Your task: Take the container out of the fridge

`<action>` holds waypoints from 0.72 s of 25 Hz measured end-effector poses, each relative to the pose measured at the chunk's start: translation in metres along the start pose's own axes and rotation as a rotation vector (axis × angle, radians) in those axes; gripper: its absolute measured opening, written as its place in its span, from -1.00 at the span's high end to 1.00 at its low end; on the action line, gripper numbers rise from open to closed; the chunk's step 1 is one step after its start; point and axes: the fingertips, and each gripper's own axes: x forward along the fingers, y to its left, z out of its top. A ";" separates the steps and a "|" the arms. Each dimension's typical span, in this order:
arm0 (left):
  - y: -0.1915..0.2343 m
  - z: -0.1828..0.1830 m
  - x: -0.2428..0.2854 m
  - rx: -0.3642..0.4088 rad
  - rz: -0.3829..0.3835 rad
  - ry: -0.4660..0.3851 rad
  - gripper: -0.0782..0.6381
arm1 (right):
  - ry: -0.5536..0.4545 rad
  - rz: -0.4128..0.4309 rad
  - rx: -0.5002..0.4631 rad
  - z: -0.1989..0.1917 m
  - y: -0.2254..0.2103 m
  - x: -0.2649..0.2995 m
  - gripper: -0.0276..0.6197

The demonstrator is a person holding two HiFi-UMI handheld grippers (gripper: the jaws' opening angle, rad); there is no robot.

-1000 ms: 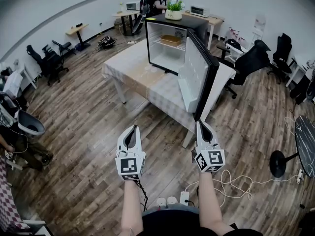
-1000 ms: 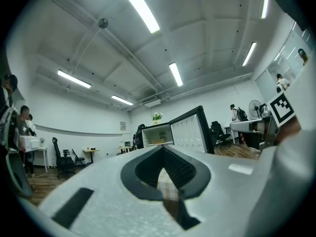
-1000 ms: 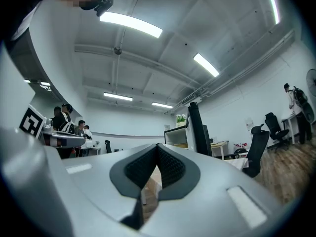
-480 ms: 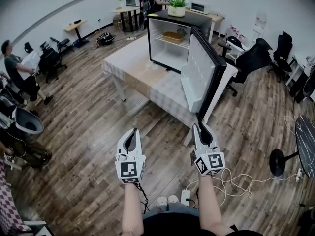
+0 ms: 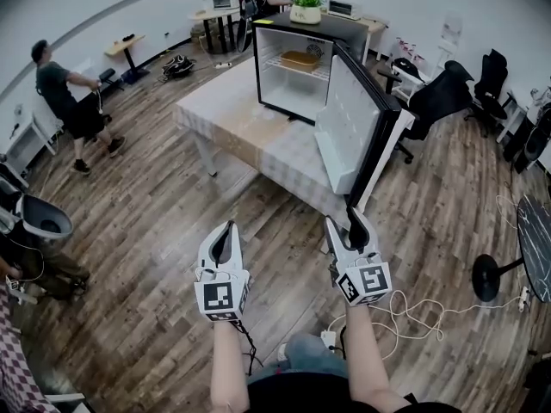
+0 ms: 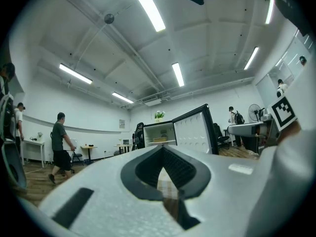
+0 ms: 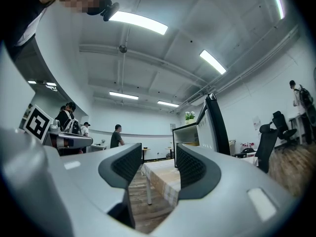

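Note:
The small black fridge (image 5: pixel 293 67) stands on a cloth-covered table (image 5: pixel 250 140) with its door (image 5: pixel 357 132) swung wide open to the right. A shallow tan container (image 5: pixel 300 58) rests on the upper wire shelf inside. It also shows small in the left gripper view, as the container (image 6: pixel 159 139). Both grippers hang over the wood floor, well short of the table and apart from the fridge. My left gripper (image 5: pixel 227 231) is shut, its tips meeting with nothing held. My right gripper (image 5: pixel 349 224) is open; its jaws have just been opening, and nothing is between them (image 7: pixel 159 164).
A potted plant (image 5: pixel 304 5) sits on top of the fridge. A person (image 5: pixel 73 101) walks at the far left. Office chairs (image 5: pixel 439 101) stand right of the table, and a fan base (image 5: pixel 486 286) and cables (image 5: pixel 405 317) lie on the floor at right.
The right gripper's jaws went from shut to wide open. Both grippers moved a little nearer the table. A person has walked into view at the left.

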 end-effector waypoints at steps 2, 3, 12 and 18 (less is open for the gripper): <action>0.003 0.001 0.003 0.002 0.000 -0.007 0.77 | -0.004 0.002 -0.001 0.001 0.000 0.005 0.25; 0.004 0.002 0.005 0.003 0.000 -0.010 0.76 | -0.008 0.002 -0.001 0.001 -0.001 0.008 0.24; 0.031 0.005 0.050 0.022 0.014 -0.041 0.76 | -0.051 0.036 -0.017 0.005 -0.005 0.067 0.22; 0.075 -0.006 0.111 0.047 0.049 -0.059 0.77 | -0.087 0.074 -0.024 -0.008 -0.016 0.149 0.22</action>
